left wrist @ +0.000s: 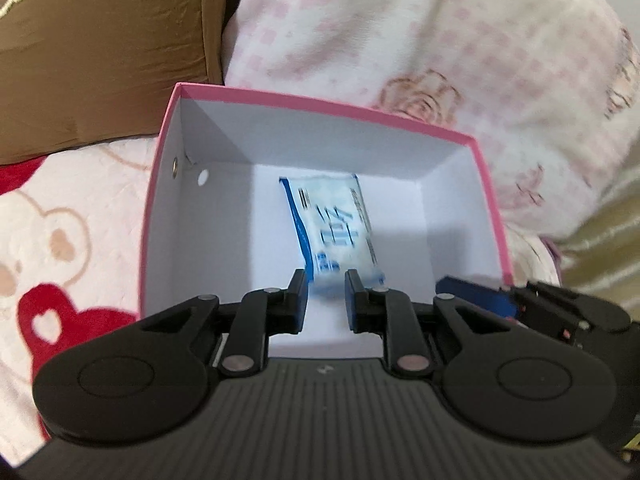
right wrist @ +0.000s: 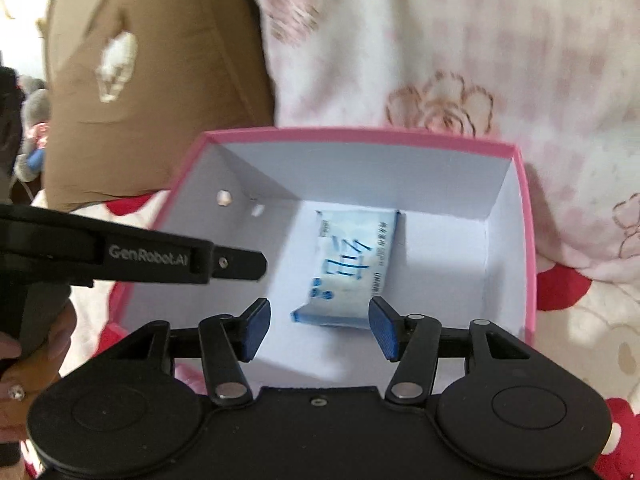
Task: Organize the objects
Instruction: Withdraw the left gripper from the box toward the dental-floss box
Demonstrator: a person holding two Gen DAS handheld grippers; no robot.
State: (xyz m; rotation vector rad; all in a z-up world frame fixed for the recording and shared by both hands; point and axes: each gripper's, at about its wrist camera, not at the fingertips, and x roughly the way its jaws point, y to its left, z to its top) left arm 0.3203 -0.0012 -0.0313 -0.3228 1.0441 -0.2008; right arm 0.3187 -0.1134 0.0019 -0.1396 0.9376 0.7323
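— What's in the pink box (right wrist: 530, 264)?
— One blue-and-white tissue packet (right wrist: 352, 268), lying flat on the white floor, towards the far wall; the box stands open.

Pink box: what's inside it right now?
One blue-and-white tissue packet lies on the white floor of the pink box. The near floor and near wall are covered by the right gripper, so anything there is unseen.
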